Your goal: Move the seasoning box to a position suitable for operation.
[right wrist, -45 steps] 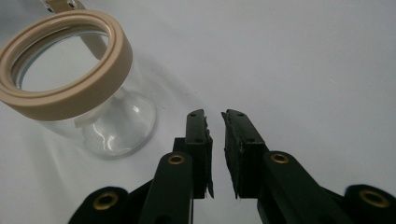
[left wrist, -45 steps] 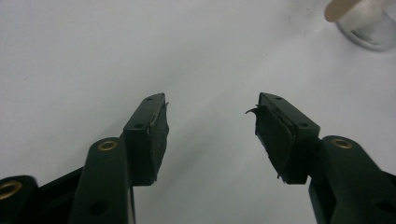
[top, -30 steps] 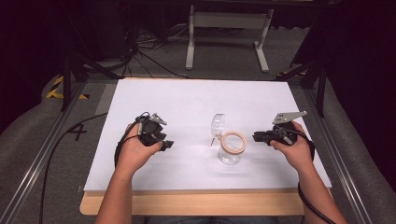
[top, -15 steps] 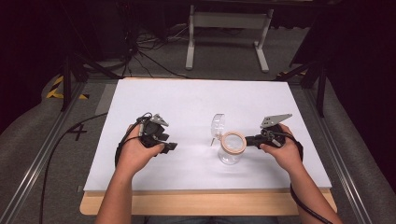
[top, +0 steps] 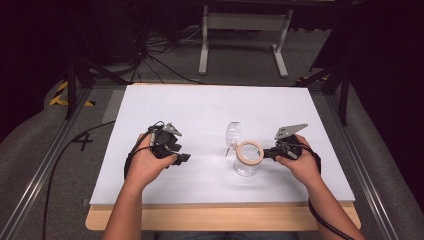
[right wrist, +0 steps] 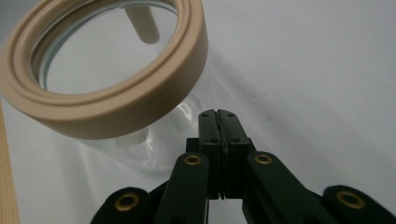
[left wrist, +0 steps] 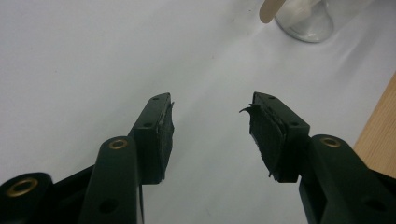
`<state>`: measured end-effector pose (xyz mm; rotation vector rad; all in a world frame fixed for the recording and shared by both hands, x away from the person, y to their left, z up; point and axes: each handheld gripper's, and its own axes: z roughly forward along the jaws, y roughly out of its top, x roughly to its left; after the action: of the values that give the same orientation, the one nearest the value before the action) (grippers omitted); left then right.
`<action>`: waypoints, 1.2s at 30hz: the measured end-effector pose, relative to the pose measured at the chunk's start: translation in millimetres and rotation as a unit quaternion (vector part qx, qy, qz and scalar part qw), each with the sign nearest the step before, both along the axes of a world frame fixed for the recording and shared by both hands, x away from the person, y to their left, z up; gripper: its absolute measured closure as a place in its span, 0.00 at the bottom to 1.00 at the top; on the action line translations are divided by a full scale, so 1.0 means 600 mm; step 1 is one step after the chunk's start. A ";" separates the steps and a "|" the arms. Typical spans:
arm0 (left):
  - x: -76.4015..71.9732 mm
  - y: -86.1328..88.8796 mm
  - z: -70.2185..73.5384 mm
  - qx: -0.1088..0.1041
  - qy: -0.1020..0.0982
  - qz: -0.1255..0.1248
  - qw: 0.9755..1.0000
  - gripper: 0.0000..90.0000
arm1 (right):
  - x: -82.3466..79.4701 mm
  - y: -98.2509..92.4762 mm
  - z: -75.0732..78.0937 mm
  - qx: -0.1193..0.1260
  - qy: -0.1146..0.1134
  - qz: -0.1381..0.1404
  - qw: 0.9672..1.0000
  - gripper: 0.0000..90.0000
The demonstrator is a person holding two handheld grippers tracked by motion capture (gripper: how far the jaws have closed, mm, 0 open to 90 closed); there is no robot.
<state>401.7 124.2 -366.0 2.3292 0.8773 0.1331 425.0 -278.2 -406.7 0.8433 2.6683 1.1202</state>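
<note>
High view: the right claw [top: 266, 153], its jaws just closing to pressed together with nothing between, is nudging the jar [top: 246, 161] just ahead; the left claw [top: 183, 158], spread, is waiting well apart. Next probably steadying the glass.

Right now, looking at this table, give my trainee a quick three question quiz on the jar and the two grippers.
1. True or false: the right gripper has its jaws pressed together with nothing between them.
2. What colour is the ring on the glass jar?
3. The left gripper is: A) open over bare table, B) shut on the jar's lid, C) touching the jar.

Key: 1 true; 2 beige; 3 A.
</note>
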 end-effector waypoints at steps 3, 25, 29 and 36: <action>0.000 -0.001 -0.001 0.001 0.000 0.000 1.000 0.55 | -0.001 0.003 -0.002 -0.007 0.001 0.006 1.000 1.00; 0.023 -0.034 -0.003 -0.015 0.006 -0.031 0.999 0.56 | -0.048 0.030 -0.006 -0.034 0.032 0.055 0.997 1.00; 0.028 -0.037 -0.005 -0.024 0.005 -0.040 0.999 0.59 | -0.057 0.041 -0.006 -0.045 0.029 0.064 0.997 1.00; 0.029 -0.037 -0.007 -0.033 0.004 -0.041 0.999 0.60 | -0.065 0.059 -0.011 -0.040 0.041 0.088 0.994 1.00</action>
<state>419.2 101.8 -370.4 2.3022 0.7773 0.0605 386.0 -242.7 -413.0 0.6659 2.8826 1.0263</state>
